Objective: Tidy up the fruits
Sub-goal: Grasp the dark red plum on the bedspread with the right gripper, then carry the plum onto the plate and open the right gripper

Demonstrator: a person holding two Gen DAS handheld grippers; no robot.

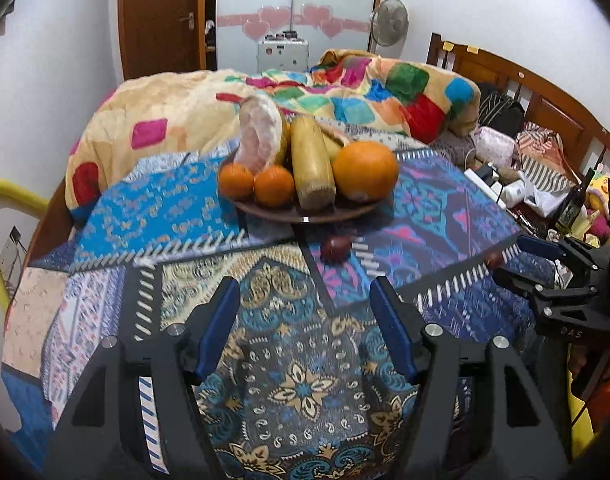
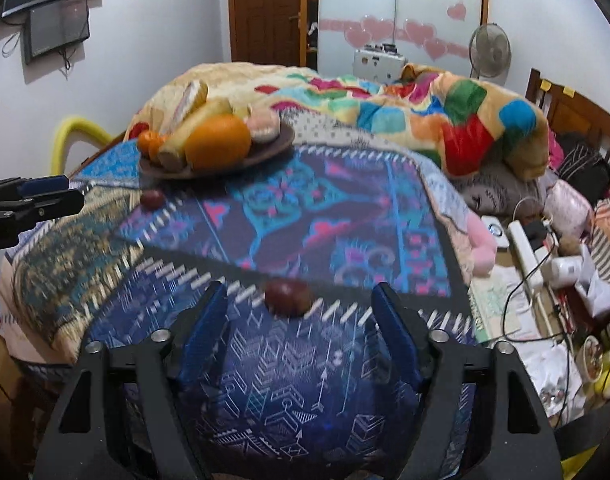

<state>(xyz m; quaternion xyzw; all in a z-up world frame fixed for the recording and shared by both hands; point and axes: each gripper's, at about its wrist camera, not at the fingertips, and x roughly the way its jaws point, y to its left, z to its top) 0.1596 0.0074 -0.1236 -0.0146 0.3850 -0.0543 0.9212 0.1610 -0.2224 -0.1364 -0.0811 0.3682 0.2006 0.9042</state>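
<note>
Two loose fruits left to gather

While the brown plate (image 1: 305,213) already holds oranges and more, we hover both grippers over the patterned bedspread (image 1: 289,352). Our left gripper (image 1: 305,300) and right gripper (image 2: 299,304) stand half-wide, empty. One dark red fruit (image 2: 287,298) lies just ahead of the right fingers, another (image 1: 335,249) nearer the plate. Next, we judge, comes closing on the near one.

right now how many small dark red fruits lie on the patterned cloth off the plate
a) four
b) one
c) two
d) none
c) two: one dark red fruit lies just ahead of the open right gripper, and a second dark red fruit sits nearer the brown plate, both off it on the patterned cloth.
</note>
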